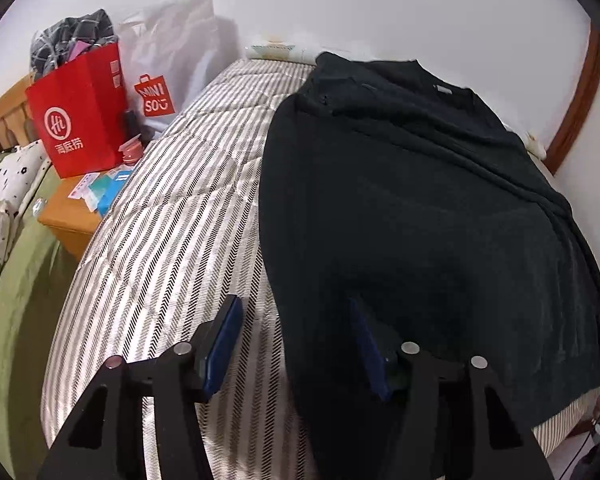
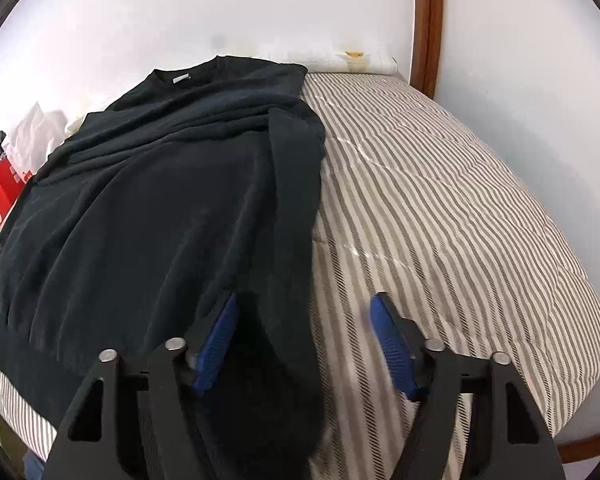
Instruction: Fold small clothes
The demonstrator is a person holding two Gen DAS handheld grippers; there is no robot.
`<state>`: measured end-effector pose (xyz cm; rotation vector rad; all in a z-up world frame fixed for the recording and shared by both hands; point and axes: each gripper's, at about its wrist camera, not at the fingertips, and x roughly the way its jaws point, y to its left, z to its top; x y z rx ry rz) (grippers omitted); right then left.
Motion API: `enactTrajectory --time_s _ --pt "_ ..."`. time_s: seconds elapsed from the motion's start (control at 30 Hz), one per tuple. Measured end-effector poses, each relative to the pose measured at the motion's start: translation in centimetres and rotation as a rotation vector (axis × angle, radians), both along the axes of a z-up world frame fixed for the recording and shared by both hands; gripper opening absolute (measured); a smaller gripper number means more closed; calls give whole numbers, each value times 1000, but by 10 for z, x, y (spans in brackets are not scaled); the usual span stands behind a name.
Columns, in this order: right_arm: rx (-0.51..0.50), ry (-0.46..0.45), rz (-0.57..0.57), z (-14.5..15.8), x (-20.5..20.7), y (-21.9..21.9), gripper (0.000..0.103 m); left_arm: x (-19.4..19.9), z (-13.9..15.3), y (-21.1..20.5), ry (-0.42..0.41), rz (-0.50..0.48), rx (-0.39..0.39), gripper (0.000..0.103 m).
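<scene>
A black long-sleeved top (image 1: 412,216) lies spread on a striped mattress (image 1: 172,216), collar toward the far wall. My left gripper (image 1: 296,344) is open over the top's near left edge, one blue pad over the mattress, the other over the cloth. In the right wrist view the same top (image 2: 148,208) fills the left half, with its right sleeve folded down along its right side. My right gripper (image 2: 304,344) is open above the sleeve's lower end, and the cloth lies between its pads.
A red paper bag (image 1: 80,120) and a white Miniso bag (image 1: 168,64) stand on a wooden nightstand (image 1: 68,216) left of the bed. A green blanket (image 1: 16,304) lies further left. A white wall and a brown wooden frame (image 2: 424,20) stand behind the striped mattress (image 2: 460,208).
</scene>
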<state>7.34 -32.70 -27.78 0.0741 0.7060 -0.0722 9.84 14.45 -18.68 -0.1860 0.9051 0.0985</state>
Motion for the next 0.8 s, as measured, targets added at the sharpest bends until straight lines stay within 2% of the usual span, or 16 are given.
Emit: enactTrajectory --time_s 0.03,0.07,0.1,0.17,0.2,0.23,0.47,0.6,0.8 --pt "-1 -6 9 1 2 4 46 1 0 -2 -7 6 4 54" --pt "6 -9 35 2 4 8 25 2 -1 -4 -11 11 12 54" --pt "12 -10 65 3 5 12 16 4 -1 -6 -11 18 25 53" --pt "-38 -14 56 4 5 19 7 5 -1 -11 -16 15 46 32" --pt "-53 -20 60 4 4 20 6 5 -1 -12 -18 23 53 11" --pt "-56 -23 67 5 3 19 5 5 0 -11 -15 24 32 9" --pt "53 -27 67 11 -12 -24 3 -19 3 -4 -21 40 -39 7" --pt "13 -26 67 12 -17 -31 3 -41 6 -12 -15 -8 -52 7" --pt "35 13 70 3 -24 -38 7 -62 0 -14 -6 -31 -67 8"
